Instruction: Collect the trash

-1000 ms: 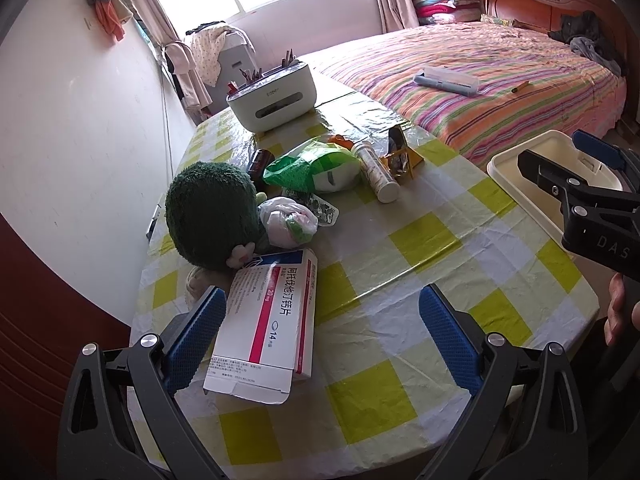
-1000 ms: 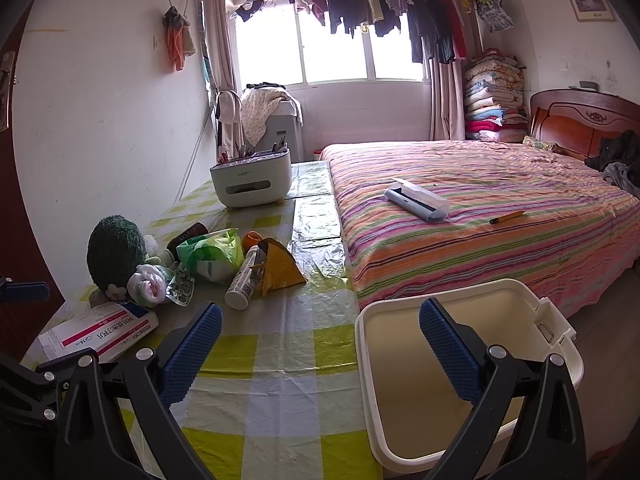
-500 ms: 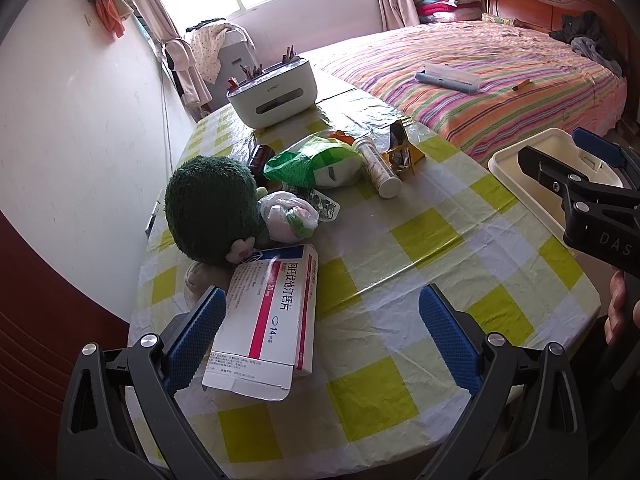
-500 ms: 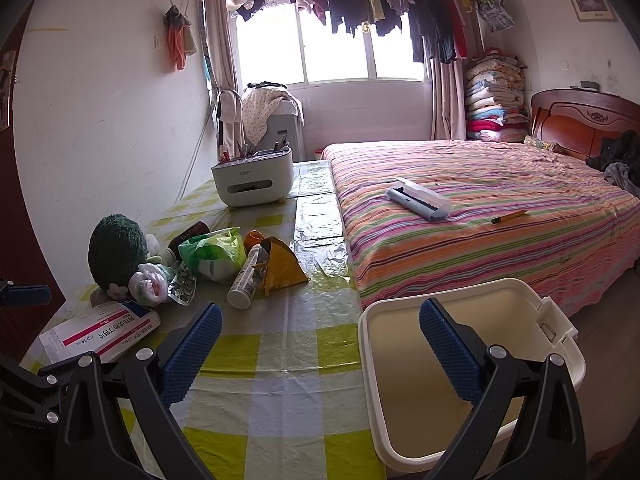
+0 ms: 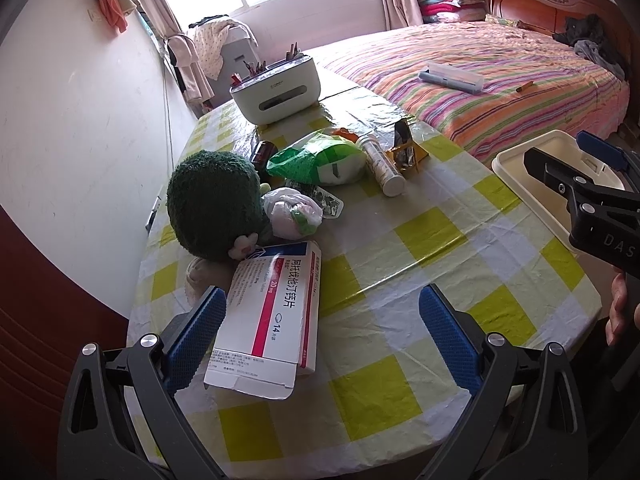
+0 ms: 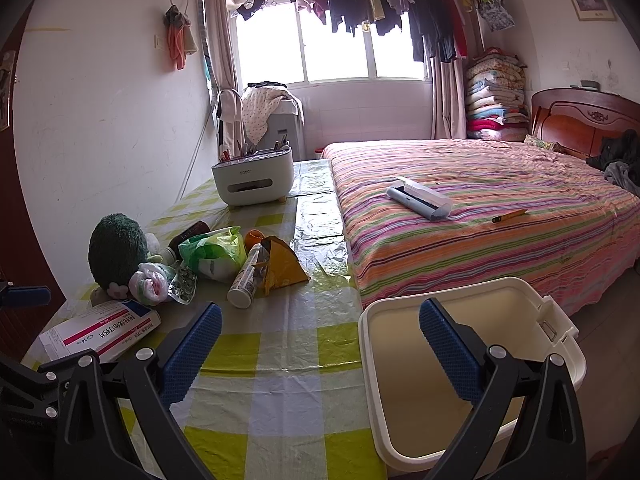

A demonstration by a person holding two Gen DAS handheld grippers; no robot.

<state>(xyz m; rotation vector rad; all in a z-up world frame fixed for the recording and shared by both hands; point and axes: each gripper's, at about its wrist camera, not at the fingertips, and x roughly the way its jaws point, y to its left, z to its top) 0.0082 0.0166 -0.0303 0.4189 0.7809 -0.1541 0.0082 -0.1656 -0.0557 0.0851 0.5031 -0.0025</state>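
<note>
A white and pink medicine box (image 5: 276,312) (image 6: 100,330) lies on the checked table just ahead of my open, empty left gripper (image 5: 320,312). Behind it lie a knotted white bag (image 5: 292,214) (image 6: 150,282), a green plastic bag (image 5: 320,160) (image 6: 214,250), a white tube (image 5: 384,168) (image 6: 246,276) and a yellow wrapper (image 5: 406,150) (image 6: 280,264). My right gripper (image 6: 320,328) is open and empty, over the table edge and an empty cream bin (image 6: 472,364) (image 5: 532,168).
A green plush toy (image 5: 214,204) (image 6: 116,250) sits left of the trash by the wall. A white tissue box (image 5: 276,88) (image 6: 254,178) stands at the table's far end. A striped bed (image 6: 500,208) runs along the right.
The left gripper has risen and tilted slightly, so the table items sit a little lower in its view. The right gripper has barely shifted. Both stay open.
</note>
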